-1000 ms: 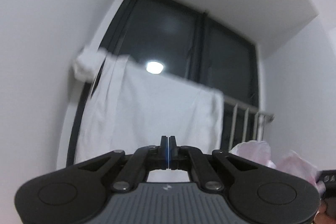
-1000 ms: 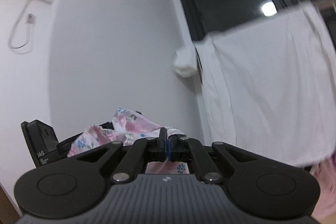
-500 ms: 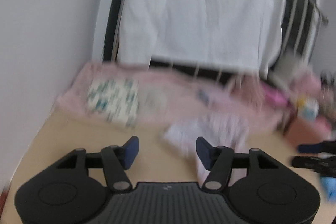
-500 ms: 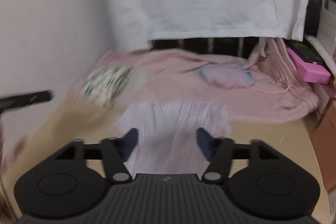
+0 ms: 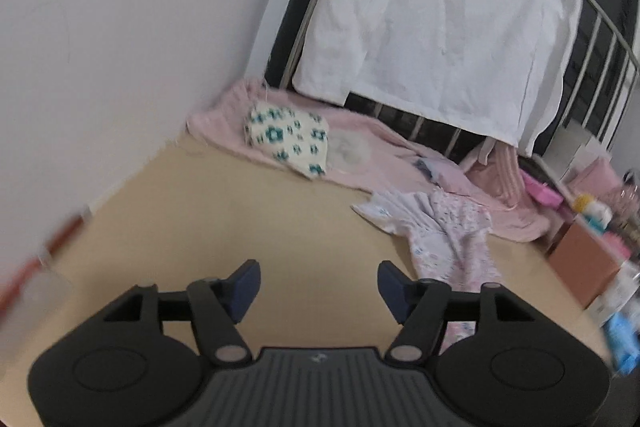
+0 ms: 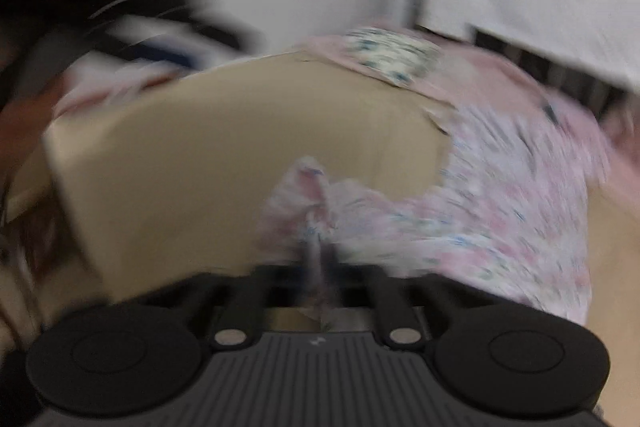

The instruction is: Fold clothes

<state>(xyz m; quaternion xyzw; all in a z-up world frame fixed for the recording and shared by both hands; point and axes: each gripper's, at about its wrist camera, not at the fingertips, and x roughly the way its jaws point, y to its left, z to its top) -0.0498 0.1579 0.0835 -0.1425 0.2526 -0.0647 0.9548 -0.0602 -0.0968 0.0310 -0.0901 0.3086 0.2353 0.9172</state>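
Left gripper (image 5: 318, 285): my fingers (image 5: 246, 277) spread wide, nothing between them, poised over bare tan bench (image 5: 224, 211); free to take second hold.

Right gripper (image 6: 316, 263): view blurred; my fingers appear clamped on bunched edge of floral garment (image 6: 500, 203), cloth puckered at pinch point. Rest of garment trails right of and beyond fingers, crumpled, unfolded.

From left view, garment (image 5: 448, 231) lies ahead-right of fingers. Patterned cloth (image 5: 290, 141) on pink blanket (image 5: 400, 155) far ahead, apart.
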